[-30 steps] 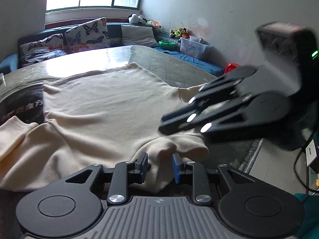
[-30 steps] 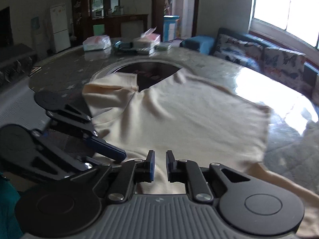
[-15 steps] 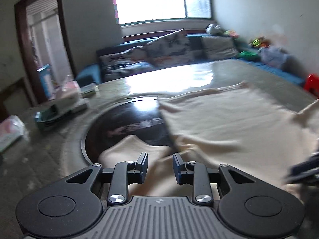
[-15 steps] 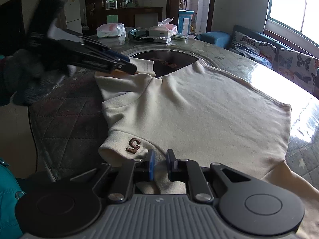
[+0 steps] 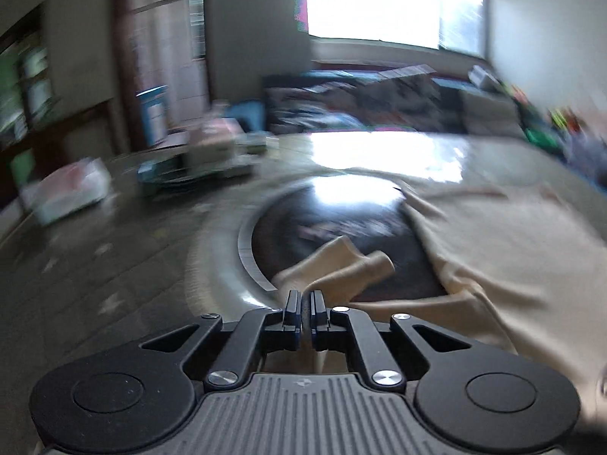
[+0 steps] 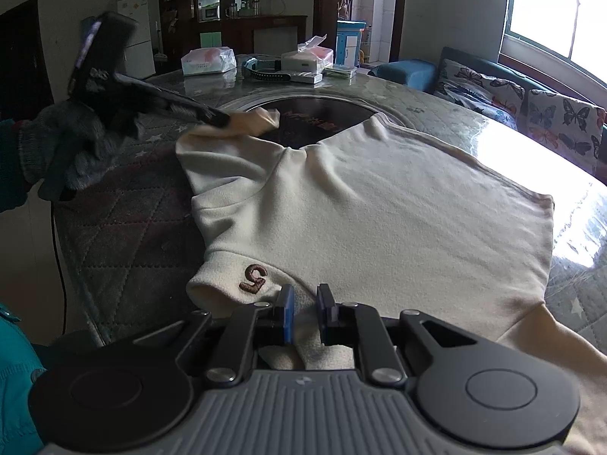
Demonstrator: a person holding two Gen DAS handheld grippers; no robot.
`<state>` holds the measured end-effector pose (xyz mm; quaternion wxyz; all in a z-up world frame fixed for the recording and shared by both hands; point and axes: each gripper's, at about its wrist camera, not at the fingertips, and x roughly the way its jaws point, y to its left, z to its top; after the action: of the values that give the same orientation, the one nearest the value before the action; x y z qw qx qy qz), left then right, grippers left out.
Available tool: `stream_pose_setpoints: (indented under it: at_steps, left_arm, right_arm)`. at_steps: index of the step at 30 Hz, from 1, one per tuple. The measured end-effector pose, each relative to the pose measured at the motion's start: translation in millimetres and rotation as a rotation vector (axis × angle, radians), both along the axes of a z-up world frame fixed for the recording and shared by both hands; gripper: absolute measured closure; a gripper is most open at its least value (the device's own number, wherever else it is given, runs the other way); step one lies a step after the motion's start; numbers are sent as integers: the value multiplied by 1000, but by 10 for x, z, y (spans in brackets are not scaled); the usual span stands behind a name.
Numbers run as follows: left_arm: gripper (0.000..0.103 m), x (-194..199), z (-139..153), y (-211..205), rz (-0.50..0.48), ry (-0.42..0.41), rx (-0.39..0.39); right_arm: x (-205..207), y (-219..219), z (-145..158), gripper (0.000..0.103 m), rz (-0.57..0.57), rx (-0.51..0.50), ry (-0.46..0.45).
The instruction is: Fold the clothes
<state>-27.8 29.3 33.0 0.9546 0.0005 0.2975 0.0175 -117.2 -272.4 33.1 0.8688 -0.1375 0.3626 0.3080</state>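
The left wrist view is blurred. The left gripper (image 5: 305, 300) has its jaws drawn together on the cream garment (image 5: 493, 258), pinching cloth near a loose sleeve end that lies over the dark round inset (image 5: 341, 212) of the table (image 5: 114, 265). Packets (image 5: 72, 189) sit at the table's far side.
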Motion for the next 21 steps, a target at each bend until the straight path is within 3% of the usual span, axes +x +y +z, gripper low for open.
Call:
stream_pose_setpoints:
  at_steps: [7, 11, 15, 16, 19, 21]
  left_arm:
    - [98, -228, -84, 559, 234, 25, -79]
    - [96, -298, -111, 750, 286, 43, -123]
    - [95, -304, -17, 660, 257, 2, -113]
    - [93, -277, -5, 627, 248, -5, -104]
    - [66, -122, -40, 556, 233, 8, -64]
    - [68, -13, -80, 520, 226, 24, -39]
  right_arm:
    - [10, 18, 1, 90, 3, -10, 0]
    - [14, 20, 1, 90, 3, -14, 0]
    - [9, 24, 8, 90, 1, -16, 1]
    - [8, 25, 8, 90, 1, -17, 1]
    - [3, 33, 8, 90, 1, -21, 0]
    - [-1, 38, 7, 90, 1, -22, -1]
